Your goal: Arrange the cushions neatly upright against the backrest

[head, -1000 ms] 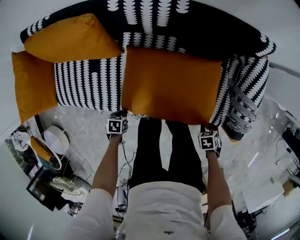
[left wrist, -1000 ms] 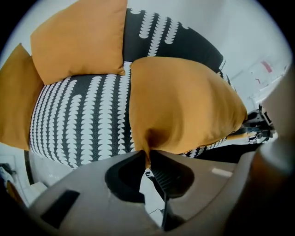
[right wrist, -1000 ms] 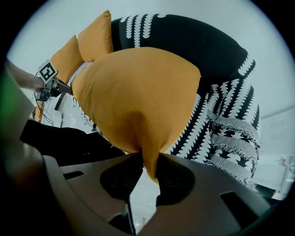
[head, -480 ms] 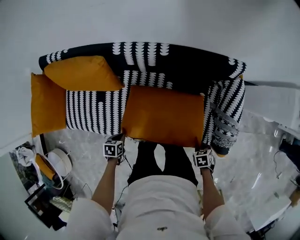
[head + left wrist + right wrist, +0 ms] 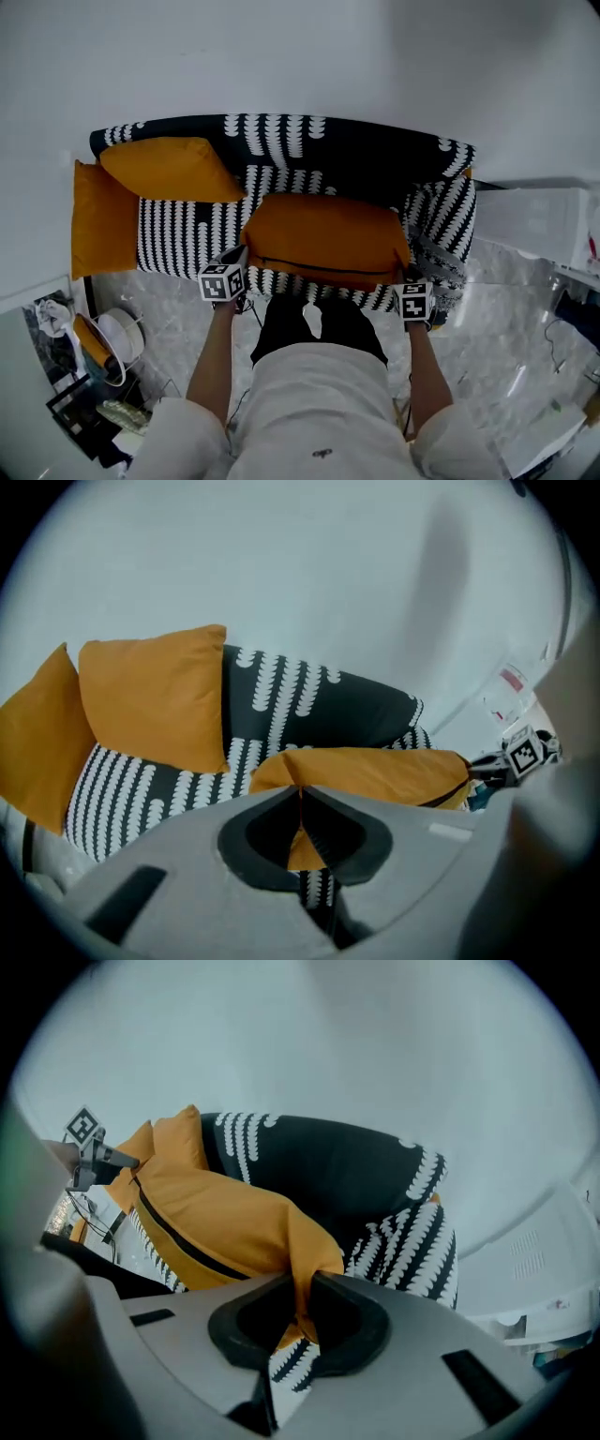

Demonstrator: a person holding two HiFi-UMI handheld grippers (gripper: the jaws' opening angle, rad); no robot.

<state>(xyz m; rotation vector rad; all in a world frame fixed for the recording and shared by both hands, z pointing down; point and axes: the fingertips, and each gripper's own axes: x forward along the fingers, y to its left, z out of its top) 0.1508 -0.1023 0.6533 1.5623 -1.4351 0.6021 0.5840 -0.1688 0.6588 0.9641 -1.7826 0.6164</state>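
The person in a white top (image 5: 319, 412) stands at the near edge, over a pale marbled floor (image 5: 169, 295). At near left on the floor lies dark clutter with a round white tub (image 5: 120, 336). An orange thing (image 5: 89, 336) sits at its left rim, but whether inside it I cannot tell.

Just beyond, the left gripper (image 5: 242, 255) is pinched tight on the near left corner of an orange cushion (image 5: 328, 234). The left gripper view shows the cloth squeezed between the jaws. The right gripper (image 5: 405, 274), whose jaws have just been closing, clamps the near right corner. Orange cloth fills the narrow gap in its own view.

The cushion spans the right half of the black-and-white patterned sofa (image 5: 187, 239), with its zipped edge facing near. Further left, a second cushion (image 5: 169, 169) leans on the backrest and a third (image 5: 101, 220) stands at the left arm.

A white cabinet (image 5: 534, 220) stands right of the sofa. A plain white wall (image 5: 300, 56) lies behind.
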